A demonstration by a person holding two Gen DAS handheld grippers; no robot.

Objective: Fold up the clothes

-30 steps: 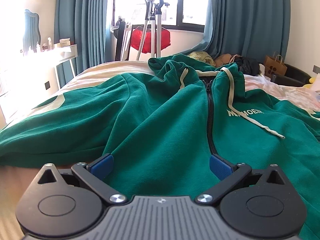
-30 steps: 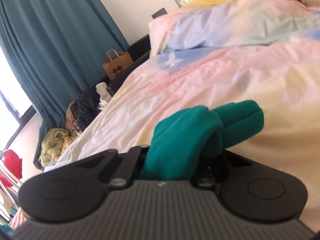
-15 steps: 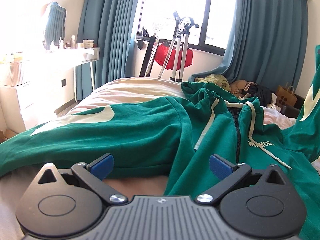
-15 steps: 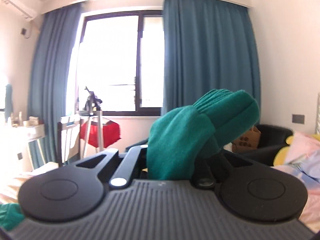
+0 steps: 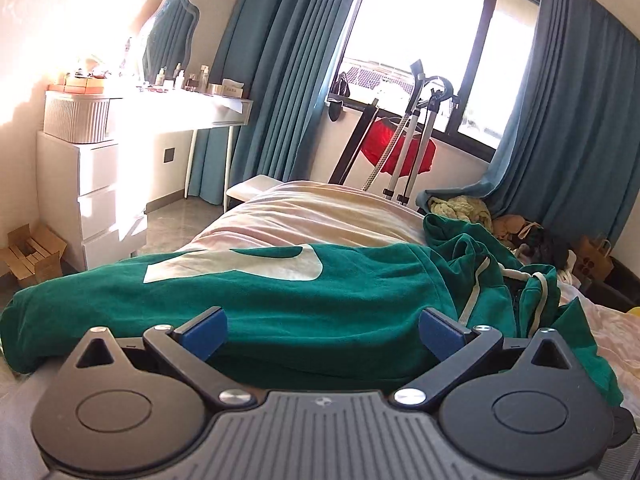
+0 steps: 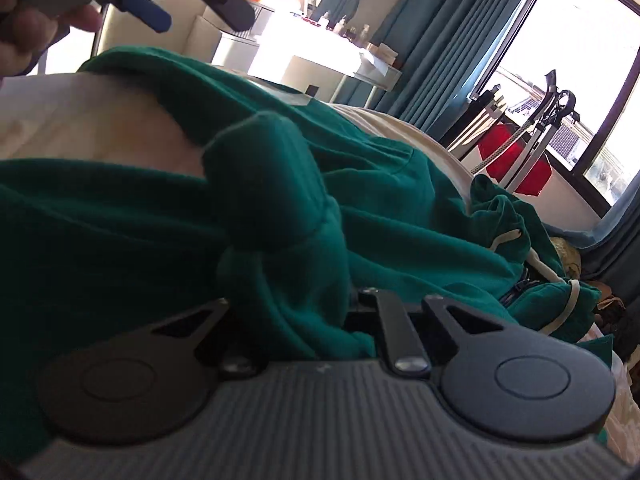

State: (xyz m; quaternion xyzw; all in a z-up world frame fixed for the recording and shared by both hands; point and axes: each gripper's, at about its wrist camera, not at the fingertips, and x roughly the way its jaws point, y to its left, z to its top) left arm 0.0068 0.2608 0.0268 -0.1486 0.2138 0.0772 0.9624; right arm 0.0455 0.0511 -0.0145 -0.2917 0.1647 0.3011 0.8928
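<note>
A green zip hoodie (image 5: 280,300) lies across the bed, its left sleeve with a white patch (image 5: 240,266) stretched in front of me and its hood and drawstrings (image 5: 480,276) bunched at the right. My left gripper (image 5: 322,334) hovers open just above that sleeve, with nothing pinched between its blue pads (image 5: 202,334). My right gripper (image 6: 304,312) is shut on the hoodie's other sleeve cuff (image 6: 272,200), which bulges out past the hidden fingertips and hangs over the hoodie body (image 6: 400,200). In the right wrist view the left gripper (image 6: 188,10) and the hand (image 6: 24,8) holding it show at top left.
The cream bed sheet (image 5: 320,208) runs toward the window. A white drawer unit (image 5: 88,200) and a cardboard box (image 5: 32,256) stand at the left. A steamer stand with a red garment (image 5: 400,148), a clothes pile (image 5: 520,232) and a paper bag (image 5: 596,260) sit beyond the bed.
My right gripper has swung the cuff from the pillow side across and over the hoodie body, rolling as it went. My left gripper has shifted left to the white-patched sleeve, still open.
</note>
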